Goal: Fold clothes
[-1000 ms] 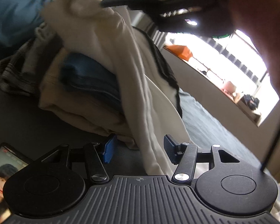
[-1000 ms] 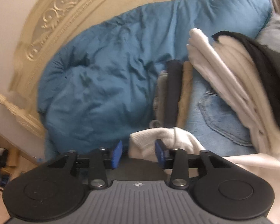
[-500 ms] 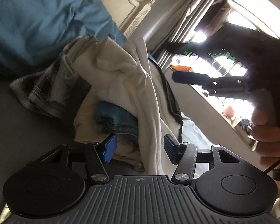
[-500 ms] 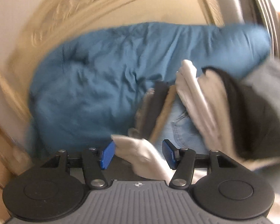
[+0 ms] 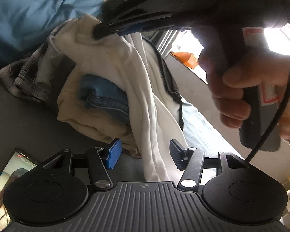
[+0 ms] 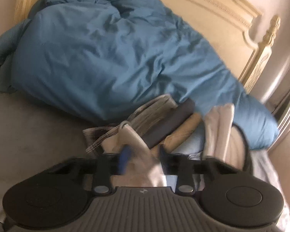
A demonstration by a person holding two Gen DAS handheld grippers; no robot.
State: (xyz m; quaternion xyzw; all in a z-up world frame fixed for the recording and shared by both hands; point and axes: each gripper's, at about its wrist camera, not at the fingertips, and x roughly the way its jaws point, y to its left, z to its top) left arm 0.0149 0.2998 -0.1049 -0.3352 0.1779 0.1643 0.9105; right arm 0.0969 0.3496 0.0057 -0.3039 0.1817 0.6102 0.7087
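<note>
Right gripper just closing, pinching the white garment at eleven o'clock (blurred). Left gripper unclenched, astride its hem.

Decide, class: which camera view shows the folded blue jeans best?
The left wrist view: the folded blue jeans show sharply, wedged between beige and white garments. The right wrist view gives only a blurred pale-blue patch behind the right gripper.

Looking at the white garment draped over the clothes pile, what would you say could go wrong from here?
The right gripper, whose jaws have just been closing, pinches only the top fold of the white garment; it might slip free. The garment drapes over the jeans and tan clothes, so lifting may drag the pile apart. The left gripper stands open around the hem, which may trail uncontrolled.
</note>
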